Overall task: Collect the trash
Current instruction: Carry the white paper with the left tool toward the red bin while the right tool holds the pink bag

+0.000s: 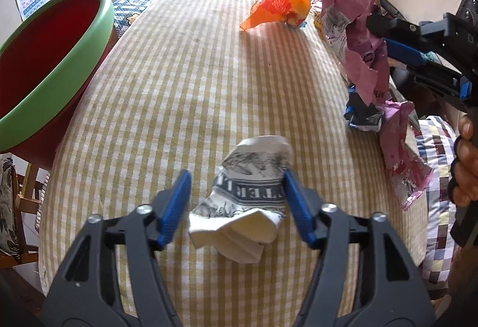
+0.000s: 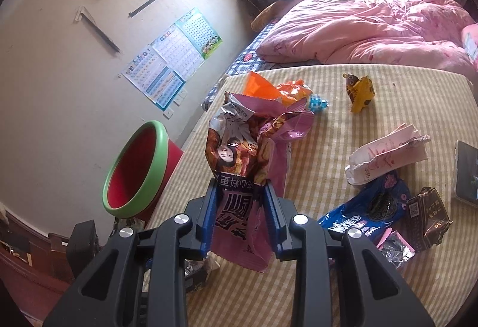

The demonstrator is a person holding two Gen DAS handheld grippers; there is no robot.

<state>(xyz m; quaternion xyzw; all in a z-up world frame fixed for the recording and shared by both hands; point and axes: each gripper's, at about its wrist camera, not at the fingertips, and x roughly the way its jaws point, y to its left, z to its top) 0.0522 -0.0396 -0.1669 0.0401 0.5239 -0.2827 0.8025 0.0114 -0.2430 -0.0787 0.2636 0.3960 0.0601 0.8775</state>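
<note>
My left gripper [image 1: 237, 192] hangs over the bed [image 1: 185, 82] with its fingers [image 1: 176, 201] partly open around a crumpled white paper [image 1: 245, 201]. The paper lies on the checked sheet between them; the right-hand finger touches its edge or nearly so, the other stands clear of it, so nothing is gripped there.

My right gripper [image 2: 240, 207] is closed on a pink snack bag [image 2: 236, 165], the fingers [image 2: 273, 207] pressing its lower part from both sides. The bag stands up out of the fingers, lifted off the sheet, its torn top flaring above. From the left wrist I see that bag [image 1: 364, 37] dangling at the right, held by the right gripper [image 1: 378, 25] with a hand [image 1: 466, 165] on its grip.

The bin [image 2: 140, 168], red with a green rim, stands beside the bed on the left, well apart from both grippers. More trash lies on the sheet: an orange wrapper [image 2: 269, 88], a yellow wrapper [image 2: 360, 94], a white paper bag [image 2: 385, 156] and a blue biscuit pack [image 2: 367, 207].
</note>
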